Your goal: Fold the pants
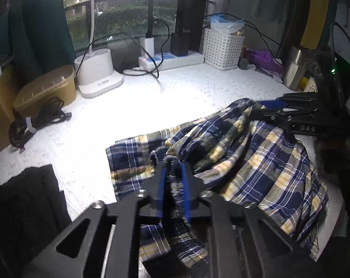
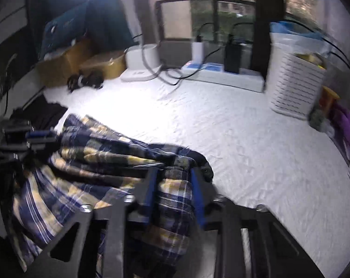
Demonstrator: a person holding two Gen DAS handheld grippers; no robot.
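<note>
The pants (image 1: pixel 256 157) are navy, yellow and white plaid and hang bunched between my two grippers above a white textured table (image 1: pixel 151 106). My left gripper (image 1: pixel 173 162) is shut on a fold of the plaid cloth. My right gripper (image 2: pixel 175 171) is shut on another bunch of the pants (image 2: pixel 93 159). In the left wrist view the right gripper (image 1: pixel 263 108) shows at the far right, holding the cloth's upper edge. In the right wrist view the left gripper (image 2: pixel 40 136) shows at the left edge. Part of the pants lies on the table (image 2: pixel 244 134).
At the back stand a white lamp base (image 1: pixel 98 74), a power strip (image 1: pixel 172 59) with cables, a white perforated basket (image 1: pixel 222 48) and a tan box (image 1: pixel 47 88). A coiled black cable (image 1: pixel 36 122) lies left. Dark cloth (image 1: pixel 22 199) lies front left. A steel cup (image 1: pixel 295 67) stands right.
</note>
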